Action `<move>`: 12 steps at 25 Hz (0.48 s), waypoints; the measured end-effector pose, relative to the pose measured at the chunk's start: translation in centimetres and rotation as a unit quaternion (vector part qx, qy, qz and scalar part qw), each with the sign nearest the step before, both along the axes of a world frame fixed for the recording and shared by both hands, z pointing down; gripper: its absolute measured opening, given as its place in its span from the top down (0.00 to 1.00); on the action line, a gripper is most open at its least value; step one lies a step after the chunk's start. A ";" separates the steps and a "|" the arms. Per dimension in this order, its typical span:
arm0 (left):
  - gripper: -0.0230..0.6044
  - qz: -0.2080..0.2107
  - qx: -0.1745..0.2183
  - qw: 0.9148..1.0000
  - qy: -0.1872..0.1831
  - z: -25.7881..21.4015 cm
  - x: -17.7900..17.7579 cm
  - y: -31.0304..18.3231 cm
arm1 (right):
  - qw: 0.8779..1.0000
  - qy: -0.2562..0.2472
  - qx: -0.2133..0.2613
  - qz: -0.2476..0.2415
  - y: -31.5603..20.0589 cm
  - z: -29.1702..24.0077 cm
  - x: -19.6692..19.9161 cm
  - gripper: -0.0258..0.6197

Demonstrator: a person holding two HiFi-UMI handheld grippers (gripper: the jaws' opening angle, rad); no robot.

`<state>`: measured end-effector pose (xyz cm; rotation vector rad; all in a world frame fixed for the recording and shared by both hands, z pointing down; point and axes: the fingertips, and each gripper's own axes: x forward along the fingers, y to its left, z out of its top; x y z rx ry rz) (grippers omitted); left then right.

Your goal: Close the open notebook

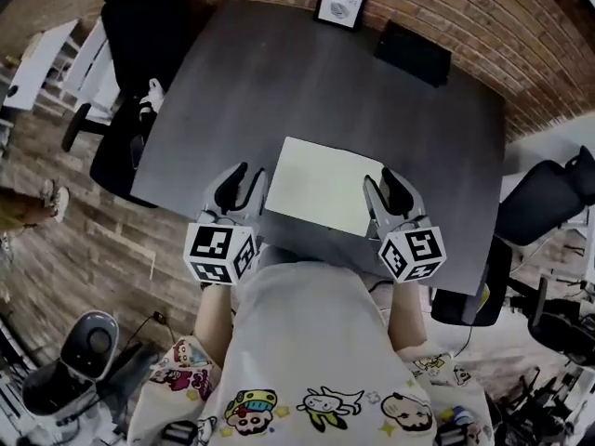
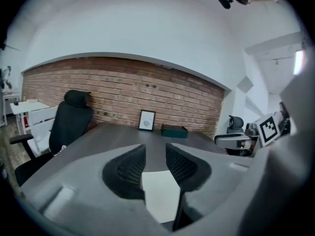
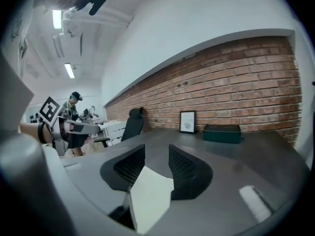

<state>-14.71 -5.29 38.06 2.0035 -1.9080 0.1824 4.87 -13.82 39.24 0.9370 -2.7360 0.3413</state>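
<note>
A pale notebook [image 1: 321,184] lies flat on the dark grey table [image 1: 279,72], close to its near edge, showing a blank light surface. My left gripper [image 1: 246,179] hovers just off the notebook's left edge, jaws apart with nothing between them. At the notebook's right edge my right gripper [image 1: 381,182] is likewise open and empty. In the left gripper view the notebook [image 2: 160,193] shows through the gap of the left gripper [image 2: 155,149]. In the right gripper view a corner of the notebook [image 3: 147,198] sits below the right gripper [image 3: 156,149]. I see no contact with the notebook.
A framed picture [image 1: 341,1] and a black box [image 1: 413,52] stand at the table's far edge by the brick wall. One black office chair [image 1: 130,82] stands at the table's left, another [image 1: 548,193] at its right. A person stands far off in the right gripper view.
</note>
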 end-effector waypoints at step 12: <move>0.77 0.200 -0.029 0.979 0.012 1.3 6.9 -9.4 | 0.977 0.018 -0.033 0.212 -0.9 1.4 10.3 0.73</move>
